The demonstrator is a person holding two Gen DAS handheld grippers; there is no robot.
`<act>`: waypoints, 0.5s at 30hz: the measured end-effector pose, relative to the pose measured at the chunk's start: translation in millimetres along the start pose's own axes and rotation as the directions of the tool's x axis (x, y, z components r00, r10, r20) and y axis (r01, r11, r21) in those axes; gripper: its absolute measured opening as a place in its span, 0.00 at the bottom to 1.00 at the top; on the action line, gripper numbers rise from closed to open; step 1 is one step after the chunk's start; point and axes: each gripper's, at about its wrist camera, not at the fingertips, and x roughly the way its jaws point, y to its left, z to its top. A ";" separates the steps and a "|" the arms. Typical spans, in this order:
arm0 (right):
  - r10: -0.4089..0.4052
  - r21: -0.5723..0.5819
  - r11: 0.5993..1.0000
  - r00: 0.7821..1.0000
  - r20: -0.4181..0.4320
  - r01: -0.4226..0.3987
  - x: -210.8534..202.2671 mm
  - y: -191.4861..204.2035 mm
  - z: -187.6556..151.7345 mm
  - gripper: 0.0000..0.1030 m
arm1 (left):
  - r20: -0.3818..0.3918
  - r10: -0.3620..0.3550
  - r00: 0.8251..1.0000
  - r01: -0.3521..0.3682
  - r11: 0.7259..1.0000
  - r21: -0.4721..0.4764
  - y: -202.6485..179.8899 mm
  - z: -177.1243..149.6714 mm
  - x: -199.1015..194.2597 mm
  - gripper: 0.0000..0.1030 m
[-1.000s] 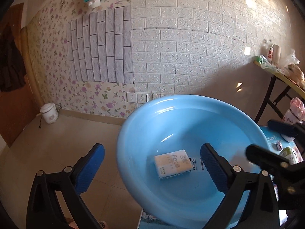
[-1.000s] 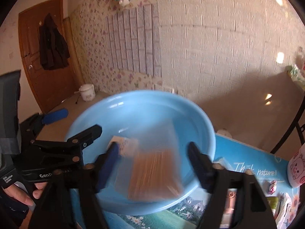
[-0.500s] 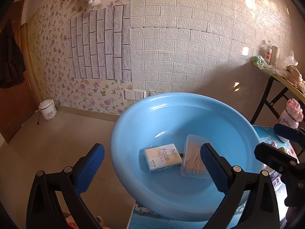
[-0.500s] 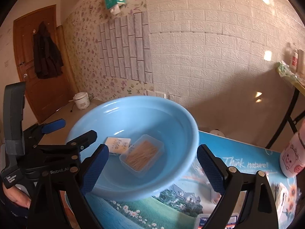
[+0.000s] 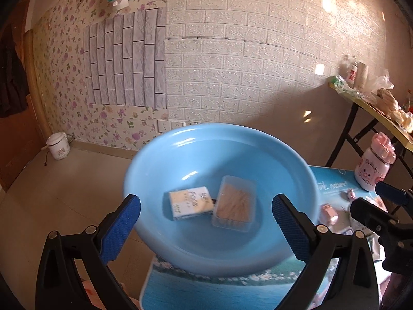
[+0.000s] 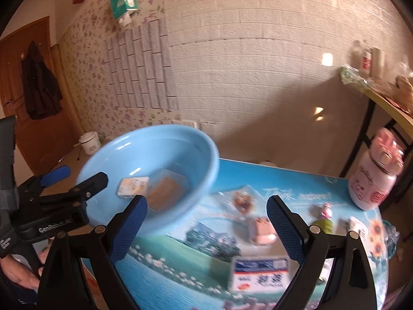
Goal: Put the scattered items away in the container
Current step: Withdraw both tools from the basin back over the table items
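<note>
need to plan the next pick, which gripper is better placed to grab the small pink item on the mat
Right. The right gripper is open and faces the small pink item between its fingers. The left gripper, also open, faces the blue basin.

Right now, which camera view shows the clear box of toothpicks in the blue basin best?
The left wrist view: the clear box lies sharp and unobstructed in the blue basin, beside the tissue pack. The right wrist view shows the same box blurred, with one finger of the right gripper crossing its near edge.
</note>
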 end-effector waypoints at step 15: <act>-0.118 0.127 0.985 0.993 0.010 0.116 -64.5 -85.7 -49.8 0.92 | 0.000 -0.053 0.999 0.053 0.998 0.041 -60.6 -22.1 -23.2 1.00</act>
